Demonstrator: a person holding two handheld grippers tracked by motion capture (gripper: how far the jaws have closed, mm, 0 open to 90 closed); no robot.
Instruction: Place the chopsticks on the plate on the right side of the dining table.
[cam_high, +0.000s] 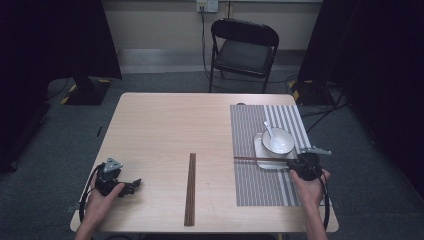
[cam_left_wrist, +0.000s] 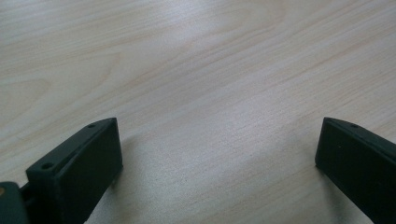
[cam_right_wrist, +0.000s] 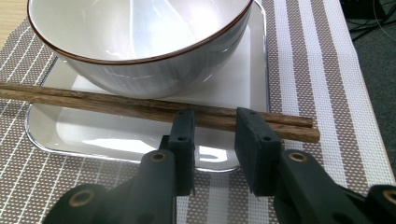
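Note:
A white bowl (cam_high: 278, 141) with a white spoon (cam_high: 268, 129) in it stands on a square white plate (cam_high: 265, 162) on a striped placemat (cam_high: 260, 185) at the table's right. A pair of dark wooden chopsticks (cam_high: 255, 159) lies across the plate's near rim, in front of the bowl (cam_right_wrist: 140, 46). In the right gripper view the chopsticks (cam_right_wrist: 93, 100) run crosswise just past the jaw tips of my right gripper (cam_right_wrist: 215, 130), which stands open with a gap between its pads. My right gripper (cam_high: 295, 162) sits at the chopsticks' right end. My left gripper (cam_left_wrist: 219, 140) rests wide open over bare wood.
A second pair of chopsticks (cam_high: 190, 189) lies lengthwise on the wooden table (cam_high: 165, 125) near the front middle, right of my left gripper (cam_high: 135, 185). A black folding chair (cam_high: 243, 50) stands beyond the far edge.

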